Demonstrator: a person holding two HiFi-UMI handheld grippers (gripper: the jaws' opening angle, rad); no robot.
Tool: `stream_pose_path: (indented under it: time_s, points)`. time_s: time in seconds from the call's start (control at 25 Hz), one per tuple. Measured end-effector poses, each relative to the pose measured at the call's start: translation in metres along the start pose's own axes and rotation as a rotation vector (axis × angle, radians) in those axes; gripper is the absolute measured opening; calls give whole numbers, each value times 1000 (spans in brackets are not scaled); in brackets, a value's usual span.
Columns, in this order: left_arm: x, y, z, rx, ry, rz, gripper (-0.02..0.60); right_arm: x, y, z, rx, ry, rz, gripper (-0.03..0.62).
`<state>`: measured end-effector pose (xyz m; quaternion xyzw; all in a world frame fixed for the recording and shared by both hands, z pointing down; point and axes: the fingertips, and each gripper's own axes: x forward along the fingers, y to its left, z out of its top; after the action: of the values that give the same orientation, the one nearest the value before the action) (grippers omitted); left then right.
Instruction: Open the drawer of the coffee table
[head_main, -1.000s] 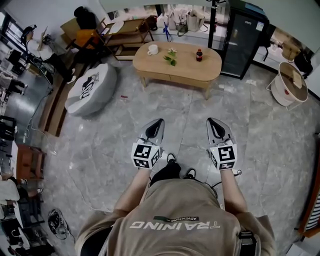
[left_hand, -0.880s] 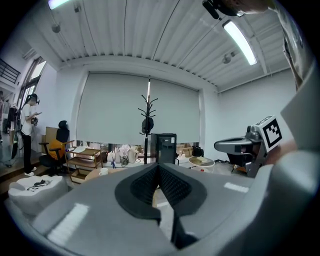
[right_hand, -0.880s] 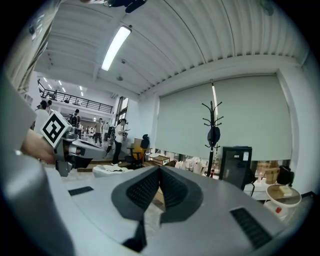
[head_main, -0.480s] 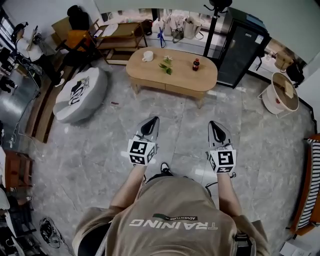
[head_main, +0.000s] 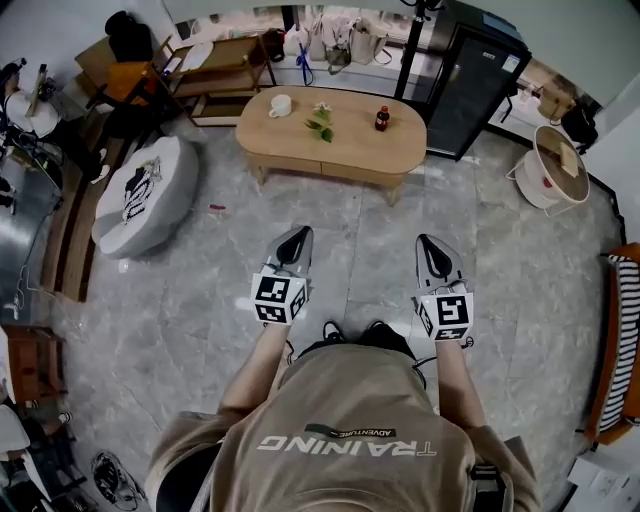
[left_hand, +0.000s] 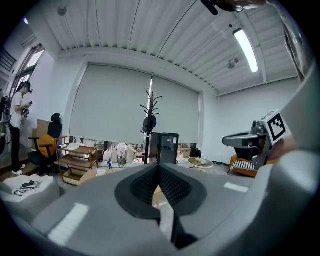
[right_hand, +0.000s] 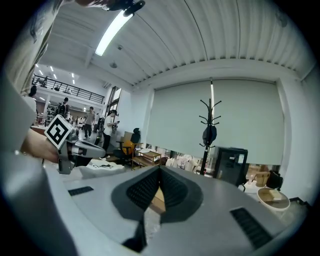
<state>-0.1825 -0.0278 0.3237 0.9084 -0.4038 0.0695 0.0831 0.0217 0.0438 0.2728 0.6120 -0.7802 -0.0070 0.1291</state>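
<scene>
From the head view, the oval surface (head_main: 340, 135) stood across the floor with its drawer (head_main: 352, 170) flush in the near side. The left gripper (head_main: 298, 236) and right gripper (head_main: 428, 245) hung well short of the surface. In the left gripper view, the jaws were together and empty. In the right gripper view, the jaws were likewise together, holding nothing.

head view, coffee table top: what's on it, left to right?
On the coffee table: cup → plant → bottle.
</scene>
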Motion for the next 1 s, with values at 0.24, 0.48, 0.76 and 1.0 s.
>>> stream_pose_path:
  time_s: [0.24, 0.48, 0.76, 1.0]
  points:
    - [22, -1, -15, -32, 39, -16, 6, 22, -2, -7, 17, 16, 51, 6]
    - [46, -4, -12, -18, 55, -2, 6, 48, -16, -20, 36, 15, 112, 6]
    - [98, -3, 17, 26, 40, 26, 6, 82, -67, -15, 28, -23, 131, 6]
    - [148, -22, 30, 54, 42, 23, 6, 103, -112, -22, 26, -36, 149, 6]
